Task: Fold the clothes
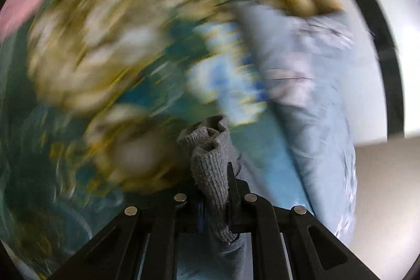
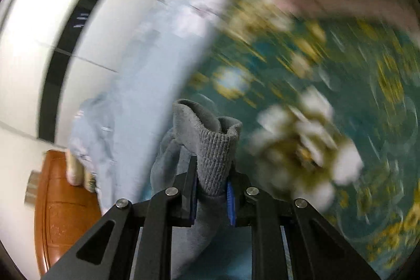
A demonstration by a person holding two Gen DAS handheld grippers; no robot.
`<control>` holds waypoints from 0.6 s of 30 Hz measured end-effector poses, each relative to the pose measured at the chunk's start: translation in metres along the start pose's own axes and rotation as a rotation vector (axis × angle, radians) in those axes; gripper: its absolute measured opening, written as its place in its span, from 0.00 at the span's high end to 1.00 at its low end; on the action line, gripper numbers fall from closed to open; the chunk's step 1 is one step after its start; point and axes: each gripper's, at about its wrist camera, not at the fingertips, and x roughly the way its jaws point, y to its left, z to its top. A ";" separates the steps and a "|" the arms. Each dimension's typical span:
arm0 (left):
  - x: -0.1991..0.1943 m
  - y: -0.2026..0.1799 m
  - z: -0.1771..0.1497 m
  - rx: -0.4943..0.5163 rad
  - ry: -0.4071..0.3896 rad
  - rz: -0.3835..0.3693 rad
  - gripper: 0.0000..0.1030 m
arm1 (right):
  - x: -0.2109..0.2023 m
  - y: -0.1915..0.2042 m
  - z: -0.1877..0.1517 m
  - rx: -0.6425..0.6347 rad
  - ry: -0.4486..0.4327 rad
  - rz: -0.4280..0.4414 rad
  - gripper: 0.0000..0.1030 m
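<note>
A grey garment with ribbed knit edges is held by both grippers. My left gripper [image 1: 214,188] is shut on one grey ribbed edge [image 1: 207,156], which bunches up above the jaws. My right gripper [image 2: 212,190] is shut on another grey ribbed cuff [image 2: 212,146], with grey cloth hanging below it. A light blue garment [image 1: 312,96] lies stretched over the teal floral cloth [image 1: 110,57], right of the left gripper; in the right wrist view the light blue garment [image 2: 147,62] lies left of the gripper. Both views are motion-blurred.
The teal floral cloth [image 2: 328,85] covers the surface. A white wall or cabinet with a black stripe [image 2: 65,43] and a brown wooden door [image 2: 60,214] are to the left in the right wrist view. Pink fabric [image 1: 21,4] sits at the far left edge.
</note>
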 end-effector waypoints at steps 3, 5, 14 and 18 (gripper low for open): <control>0.003 0.027 -0.020 -0.076 0.012 0.029 0.88 | 0.016 -0.028 -0.014 0.065 0.030 -0.039 0.82; -0.003 0.022 -0.024 -0.052 0.003 0.040 0.88 | 0.019 -0.036 -0.020 0.084 0.025 -0.042 0.82; -0.050 -0.165 -0.095 0.605 -0.101 -0.073 0.88 | -0.009 -0.002 -0.026 -0.089 0.062 -0.066 0.55; -0.026 -0.237 -0.168 0.787 -0.007 -0.192 0.88 | -0.027 -0.005 -0.032 -0.133 0.035 -0.056 0.43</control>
